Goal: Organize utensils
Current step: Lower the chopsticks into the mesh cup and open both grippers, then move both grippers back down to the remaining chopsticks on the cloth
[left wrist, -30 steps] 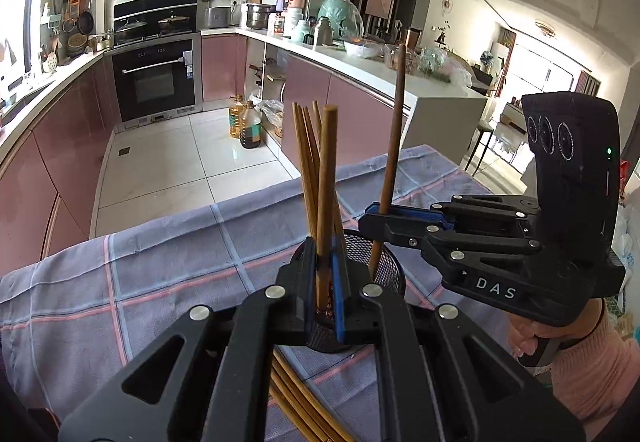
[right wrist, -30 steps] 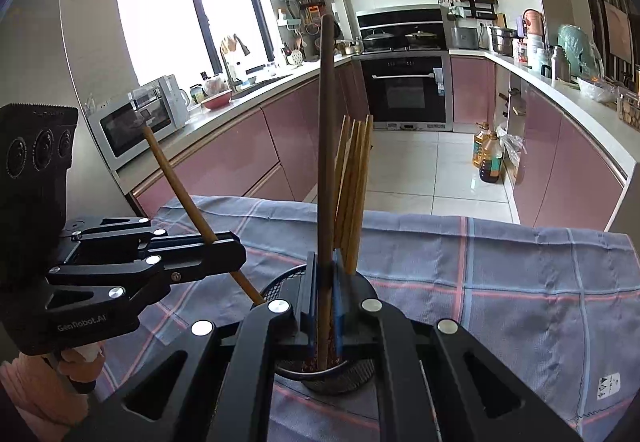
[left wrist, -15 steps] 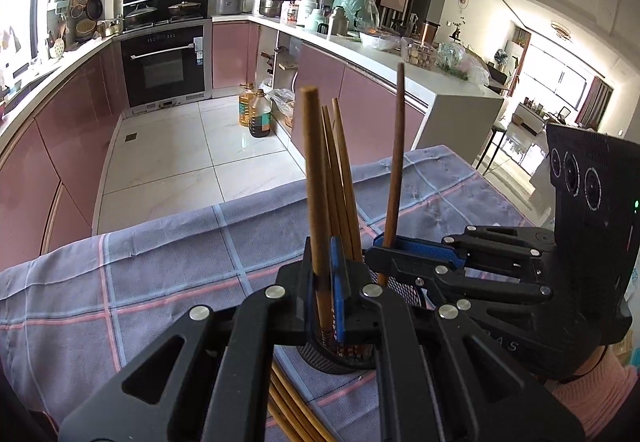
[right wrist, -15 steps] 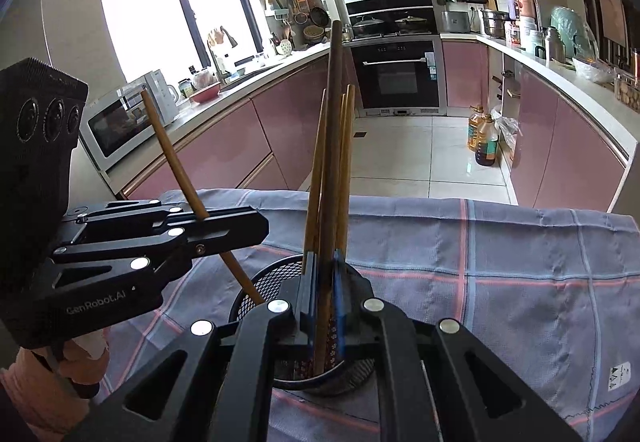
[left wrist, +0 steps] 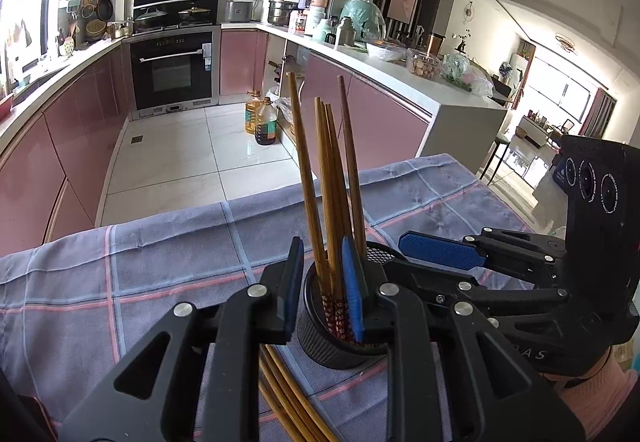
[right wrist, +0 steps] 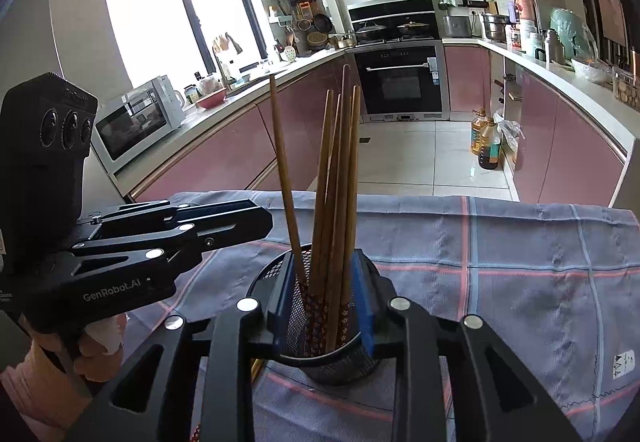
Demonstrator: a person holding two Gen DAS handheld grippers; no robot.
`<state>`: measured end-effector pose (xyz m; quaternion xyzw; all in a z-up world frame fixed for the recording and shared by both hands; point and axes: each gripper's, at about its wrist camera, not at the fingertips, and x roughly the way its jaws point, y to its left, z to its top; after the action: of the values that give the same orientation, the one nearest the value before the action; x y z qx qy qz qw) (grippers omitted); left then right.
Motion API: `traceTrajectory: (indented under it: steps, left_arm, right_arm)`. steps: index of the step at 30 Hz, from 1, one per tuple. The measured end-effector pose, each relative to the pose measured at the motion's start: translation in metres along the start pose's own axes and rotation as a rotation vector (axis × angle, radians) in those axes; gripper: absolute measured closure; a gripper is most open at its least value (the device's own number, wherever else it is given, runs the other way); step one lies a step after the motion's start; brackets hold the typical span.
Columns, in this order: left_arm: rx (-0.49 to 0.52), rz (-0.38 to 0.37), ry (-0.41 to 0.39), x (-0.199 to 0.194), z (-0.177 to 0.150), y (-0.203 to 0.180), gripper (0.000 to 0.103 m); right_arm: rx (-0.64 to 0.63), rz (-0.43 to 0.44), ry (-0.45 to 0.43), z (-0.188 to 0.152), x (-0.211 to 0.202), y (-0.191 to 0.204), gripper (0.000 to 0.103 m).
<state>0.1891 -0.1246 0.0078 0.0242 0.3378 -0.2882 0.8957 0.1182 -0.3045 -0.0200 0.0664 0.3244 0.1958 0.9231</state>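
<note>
Left-wrist view: both your hand-held grippers, left (left wrist: 322,282) and right (right wrist: 324,298), are opening, pads clear of the upright chopsticks (left wrist: 332,193) in the cup (left wrist: 340,338), while loose chopsticks (left wrist: 288,398) lie flat beneath your left one, nearer.

Daylight scene, bright overall. Main source is the big window (right wrist: 176,13) on the kitchen wall, blown out to white with no detail outside. Second overexposed patch at the far living-room window (left wrist: 568,97) in the left wrist view. Floor tiles (left wrist: 180,161) carry soft glare. Strong fisheye bend: counter edges curve, corners vignette to black. Near gripper bodies are dark, underexposed, slightly soft at the bottom edge. Chopsticks (right wrist: 336,177) and checked tablecloth (right wrist: 500,262) are sharp, no motion blur. Shadows are soft, faint under the mesh holder (left wrist: 340,338).
</note>
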Motion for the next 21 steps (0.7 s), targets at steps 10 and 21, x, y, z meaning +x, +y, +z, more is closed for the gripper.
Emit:
traceTrajectory:
  steps: [10,21]
  left_arm:
    - [0.001,-0.031,-0.064,-0.043,-0.028,0.003,0.078]
    - [-0.064,0.016,0.023,-0.059,-0.098,0.024,0.069]
  right_arm:
    - [-0.056,0.07,-0.021,-0.016,-0.026,0.026,0.066]
    - [-0.055,0.116,0.129,-0.075,-0.003,0.042,0.062]
